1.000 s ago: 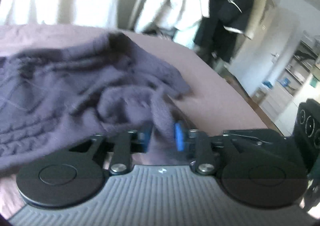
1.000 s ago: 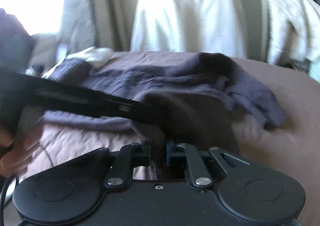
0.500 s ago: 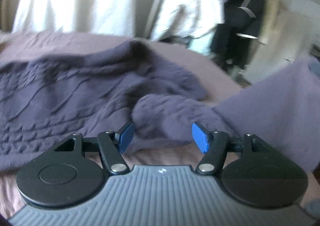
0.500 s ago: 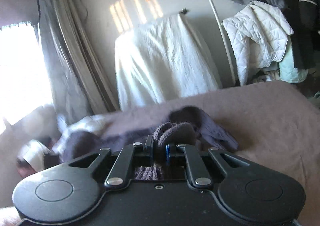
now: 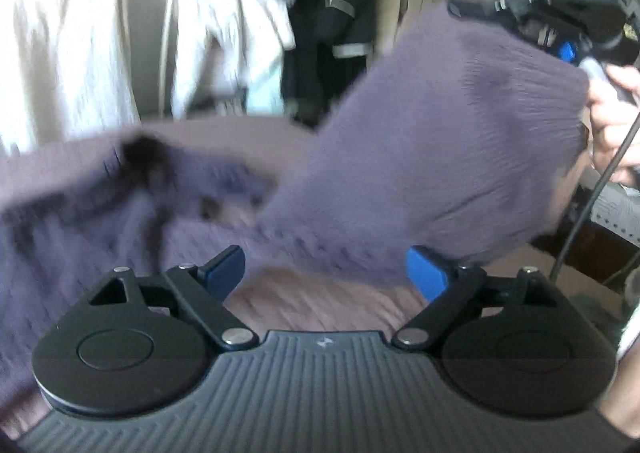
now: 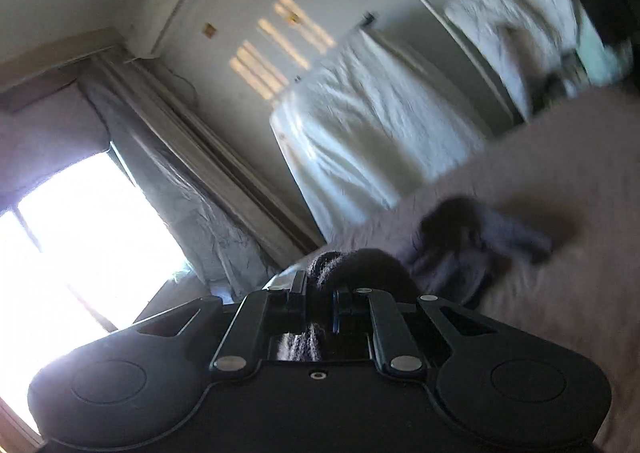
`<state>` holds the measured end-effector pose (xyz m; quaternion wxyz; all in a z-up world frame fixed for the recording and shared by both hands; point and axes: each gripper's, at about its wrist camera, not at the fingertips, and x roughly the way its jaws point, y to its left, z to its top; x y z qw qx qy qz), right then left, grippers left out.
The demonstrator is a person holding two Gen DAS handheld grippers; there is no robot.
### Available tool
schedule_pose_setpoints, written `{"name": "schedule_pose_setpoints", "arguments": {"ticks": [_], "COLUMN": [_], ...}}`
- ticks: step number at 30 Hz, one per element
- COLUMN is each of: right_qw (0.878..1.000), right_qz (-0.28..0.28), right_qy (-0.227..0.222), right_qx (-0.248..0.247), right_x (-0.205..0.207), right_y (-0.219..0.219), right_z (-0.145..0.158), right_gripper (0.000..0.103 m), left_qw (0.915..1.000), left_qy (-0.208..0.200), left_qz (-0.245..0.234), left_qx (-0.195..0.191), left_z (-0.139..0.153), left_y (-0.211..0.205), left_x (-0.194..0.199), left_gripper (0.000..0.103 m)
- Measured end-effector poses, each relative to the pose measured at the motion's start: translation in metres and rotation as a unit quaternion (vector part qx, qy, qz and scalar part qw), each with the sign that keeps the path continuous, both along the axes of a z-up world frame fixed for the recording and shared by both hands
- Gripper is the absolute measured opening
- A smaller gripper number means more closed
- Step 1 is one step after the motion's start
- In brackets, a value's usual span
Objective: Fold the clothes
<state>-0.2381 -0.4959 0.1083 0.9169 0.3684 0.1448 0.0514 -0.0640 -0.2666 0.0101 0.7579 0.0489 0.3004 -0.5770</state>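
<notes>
Mauve quilted bedding (image 5: 320, 305) carries a crumpled purple cable-knit sweater (image 5: 120, 221), one ribbed part of it lifted taut by the right gripper (image 6: 320, 295), pinched narrow on bunched knit, while the left gripper (image 5: 324, 269) is spreading wide, its blue pads (image 5: 224, 265) clear of cloth.

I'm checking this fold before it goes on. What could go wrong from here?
The right gripper alone holds the sweater by one pinched bunch, so the knit may slip out or stretch. The left gripper is opening with nothing between its pads, so the crumpled part on the bed may drag rather than fold flat.
</notes>
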Motion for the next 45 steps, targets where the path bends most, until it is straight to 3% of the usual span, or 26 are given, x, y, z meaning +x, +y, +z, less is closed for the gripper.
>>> {"name": "schedule_pose_setpoints", "arguments": {"ticks": [2, 5, 9, 10, 12, 14, 16, 18, 19, 21, 24, 26, 27, 28, 29, 31, 33, 37, 43, 44, 45], "right_qw": [1.000, 0.999, 0.999, 0.999, 1.000, 1.000, 0.999, 0.988, 0.977, 0.942, 0.886, 0.860, 0.849, 0.846, 0.848, 0.855, 0.853, 0.812, 0.776, 0.776, 0.787], "right_qz": [-0.005, -0.023, -0.022, -0.016, -0.003, -0.002, -0.026, -0.080, -0.105, -0.127, -0.127, -0.143, -0.147, -0.136, -0.118, -0.062, 0.010, 0.113, 0.173, 0.169, 0.160], "right_qy": [0.012, 0.037, 0.049, 0.043, 0.031, 0.027, 0.042, 0.094, 0.121, 0.198, 0.310, 0.330, 0.333, 0.310, 0.288, 0.252, 0.260, 0.303, 0.321, 0.312, 0.298], "right_qx": [-0.006, -0.020, -0.004, -0.002, 0.003, 0.010, -0.010, -0.094, -0.138, -0.241, -0.320, -0.361, -0.383, -0.411, -0.429, -0.448, -0.451, -0.486, -0.515, -0.521, -0.516], "right_x": [0.008, 0.018, 0.025, 0.024, 0.022, 0.022, 0.024, 0.030, 0.034, 0.051, 0.072, 0.067, 0.064, 0.058, 0.053, 0.045, 0.047, 0.046, 0.063, 0.068, 0.075], "right_y": [0.000, -0.006, -0.013, -0.012, -0.013, -0.018, -0.028, -0.034, -0.036, -0.038, -0.048, -0.043, -0.039, -0.031, -0.025, -0.012, -0.001, 0.016, 0.013, 0.010, 0.005], "right_z": [-0.008, -0.022, -0.034, -0.034, -0.033, -0.034, -0.039, -0.050, -0.057, -0.082, -0.133, -0.139, -0.140, -0.133, -0.126, -0.114, -0.116, -0.165, -0.242, -0.246, -0.244], "right_gripper": [0.014, 0.014, 0.014, 0.014, 0.014, 0.014, 0.014, 0.014, 0.014, 0.016, 0.020, 0.024, 0.030, 0.054, 0.071, 0.072, 0.071, 0.071, 0.071, 0.071, 0.070], "left_qw": [0.9984, 0.9913, 0.9613, 0.9535, 0.9469, 0.9489, 0.9594, 0.9698, 0.9740, 0.9809, 0.9857, 0.9861, 0.9852, 0.9841, 0.9829, 0.9810, 0.9801, 0.9800, 0.9773, 0.9769, 0.9763], "left_qy": [0.054, 0.131, 0.275, 0.301, 0.321, 0.313, 0.280, 0.241, 0.221, 0.179, 0.124, 0.105, 0.108, 0.115, 0.123, 0.135, 0.135, 0.122, 0.114, 0.107, 0.099], "left_qz": [-0.005, 0.002, -0.006, 0.001, 0.008, 0.009, 0.018, 0.036, 0.048, 0.070, 0.091, 0.099, 0.101, 0.103, 0.105, 0.113, 0.125, 0.143, 0.171, 0.178, 0.185], "left_qx": [0.015, -0.003, 0.020, 0.017, -0.018, -0.037, -0.029, -0.009, 0.002, 0.032, 0.069, 0.083, 0.087, 0.088, 0.088, 0.081, 0.075, 0.064, 0.052, 0.053, 0.054], "left_z": [-0.014, -0.029, -0.047, -0.051, -0.053, -0.054, -0.053, -0.054, -0.053, -0.054, -0.054, -0.056, -0.058, -0.059, -0.061, -0.066, -0.069, -0.069, -0.069, -0.068, -0.068], "left_y": [-0.011, -0.024, -0.060, -0.065, -0.067, -0.066, -0.065, -0.064, -0.063, -0.063, -0.066, -0.067, -0.066, -0.064, -0.061, -0.059, -0.055, -0.046, -0.037, -0.035, -0.033], "left_x": [0.006, 0.020, 0.053, 0.060, 0.068, 0.065, 0.059, 0.056, 0.054, 0.050, 0.046, 0.047, 0.048, 0.049, 0.050, 0.053, 0.056, 0.060, 0.068, 0.068, 0.068], "left_gripper": [0.094, 0.094, 0.098, 0.098, 0.098, 0.091, 0.061, 0.060, 0.060, 0.060, 0.062, 0.063, 0.063, 0.064, 0.064, 0.064, 0.064, 0.064, 0.064, 0.064, 0.064]}}
